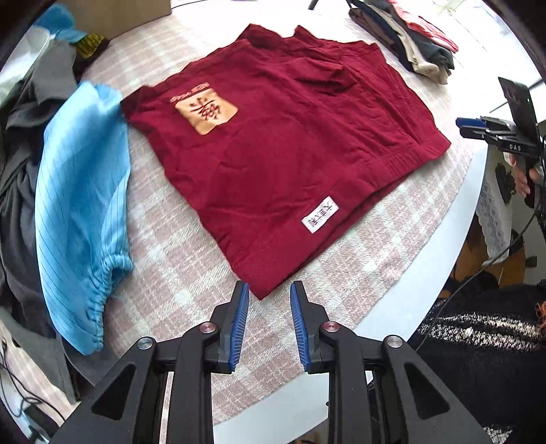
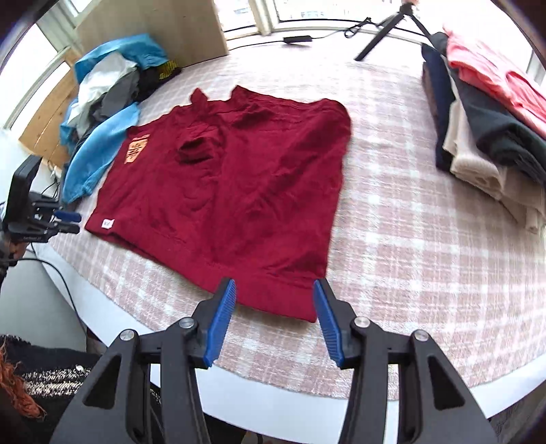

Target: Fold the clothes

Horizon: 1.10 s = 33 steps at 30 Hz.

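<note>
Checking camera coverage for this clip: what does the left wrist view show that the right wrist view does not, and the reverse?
Only the left wrist view: the white hem label seen close, and the blue garment's elastic cuff.
Only the right wrist view: a tripod, a cable by the window, and the pink top crowning the folded stack.
Both: the dark red shirt lying flat on the checked cloth, the unfolded pile, and both grippers, left gripper and right gripper, open and holding nothing.

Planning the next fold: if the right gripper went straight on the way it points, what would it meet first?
Probably the near hem of the red garment, which lies between the open right gripper fingers; depth is unclear, so the checked cloth may come first.
</note>
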### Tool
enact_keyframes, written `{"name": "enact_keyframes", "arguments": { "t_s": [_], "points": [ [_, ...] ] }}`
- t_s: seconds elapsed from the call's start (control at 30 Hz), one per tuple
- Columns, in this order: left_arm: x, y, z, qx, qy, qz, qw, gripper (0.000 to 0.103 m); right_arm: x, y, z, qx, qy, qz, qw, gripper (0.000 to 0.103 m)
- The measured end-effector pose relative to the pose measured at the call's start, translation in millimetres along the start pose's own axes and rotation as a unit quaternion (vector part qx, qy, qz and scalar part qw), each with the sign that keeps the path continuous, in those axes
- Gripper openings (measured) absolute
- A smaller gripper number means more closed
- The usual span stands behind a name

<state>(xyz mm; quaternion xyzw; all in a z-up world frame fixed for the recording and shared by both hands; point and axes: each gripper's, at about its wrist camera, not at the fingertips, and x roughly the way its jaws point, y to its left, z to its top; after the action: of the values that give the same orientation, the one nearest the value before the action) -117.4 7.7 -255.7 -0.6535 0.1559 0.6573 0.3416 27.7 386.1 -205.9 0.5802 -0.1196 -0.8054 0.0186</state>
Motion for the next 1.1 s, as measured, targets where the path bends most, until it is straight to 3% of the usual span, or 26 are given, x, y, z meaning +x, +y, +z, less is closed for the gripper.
{"name": "enact_keyframes", "arguments": {
  "t_s": [0.13,0.27,0.3,0.33,0.37,0.43,0.47,0.57,0.73,0.87,0.9,0.97,1.1],
  "points": [
    [24.9,3.3,2.1,-0.039,0.007,-0.004,0.9992,0.034,27.9,-16.5,-0.1,0.043,0.017,0.004,0.999,0.047],
    [28.5,6.4,5.0,-0.051,-0.015,-0.032,0.9981,0.036,30.0,-18.4,-0.3,0.050,0.014,0.001,0.999,0.047],
    [28.5,7.2,4.9,-0.052,-0.019,-0.036,0.9979,0.034,30.0,-18.8,-0.3,0.051,0.013,0.000,0.999,0.047],
    [27.8,7.8,4.4,-0.050,-0.023,-0.031,0.9980,0.025,30.1,-19.3,-0.4,0.052,0.012,-0.001,0.999,0.047],
    [27.0,8.2,3.8,-0.048,-0.028,-0.026,0.9981,0.010,30.2,-19.7,-0.4,0.054,0.011,-0.002,0.999,0.047],
    [24.6,9.6,3.6,-0.047,-0.033,-0.028,0.9979,0.008,30.4,-20.7,-0.5,0.056,0.009,-0.004,0.998,0.036],
    [22.7,8.9,3.5,-0.043,-0.037,-0.026,0.9981,0.006,30.4,-21.1,-0.6,0.058,0.008,-0.005,0.998,0.009],
    [21.2,5.2,-1.5,-0.027,-0.033,-0.004,0.9991,0.006,30.7,-22.5,-0.7,0.061,0.005,-0.008,0.998,0.005],
    [24.6,-2.2,-8.1,0.004,-0.016,0.027,0.9995,0.006,24.6,-32.4,1.5,0.081,0.032,-0.039,0.995,0.010],
    [6.8,-12.4,-3.1,0.021,-0.019,0.062,0.9977,0.006,-2.1,-29.8,37.7,0.068,-0.050,-0.027,0.996,0.042],
    [0.1,-16.4,-1.5,0.030,-0.026,0.071,0.9967,0.006,-2.0,-30.7,51.6,0.063,-0.071,-0.028,0.995,0.045],
    [-10.0,-22.7,2.8,0.034,-0.035,0.088,0.9949,0.006,5.8,-34.0,79.8,0.054,-0.099,-0.038,0.993,0.045],
    [-17.4,-57.7,16.2,0.070,-0.048,0.075,0.9936,0.007,55.6,-41.4,134.9,0.060,-0.070,-0.046,0.995,0.045]
  ]
}}
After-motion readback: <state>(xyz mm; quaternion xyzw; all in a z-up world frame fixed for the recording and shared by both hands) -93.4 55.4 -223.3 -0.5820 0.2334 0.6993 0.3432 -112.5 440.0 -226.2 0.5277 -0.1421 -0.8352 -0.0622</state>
